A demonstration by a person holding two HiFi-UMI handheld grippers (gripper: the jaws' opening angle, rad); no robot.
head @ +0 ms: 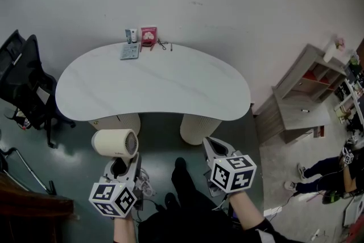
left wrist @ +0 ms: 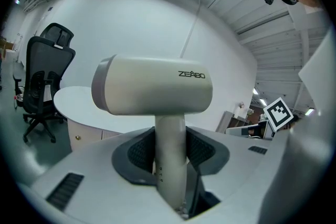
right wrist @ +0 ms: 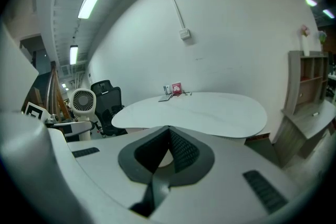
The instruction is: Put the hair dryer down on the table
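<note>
Head view: the left tongs [head: 121, 167] pinch the handle of the hair dryer [head: 115, 143], its barrel lying crosswise beyond them, short of the counter [head: 153, 85] straight ahead. The right tongs [head: 219, 151], pressed together and empty, hang alongside.

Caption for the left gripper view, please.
Left tongs grip a cream hair dryer by its handle, with the white table ahead.

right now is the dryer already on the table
No, the dryer is held in the left tool, short of the table.
</note>
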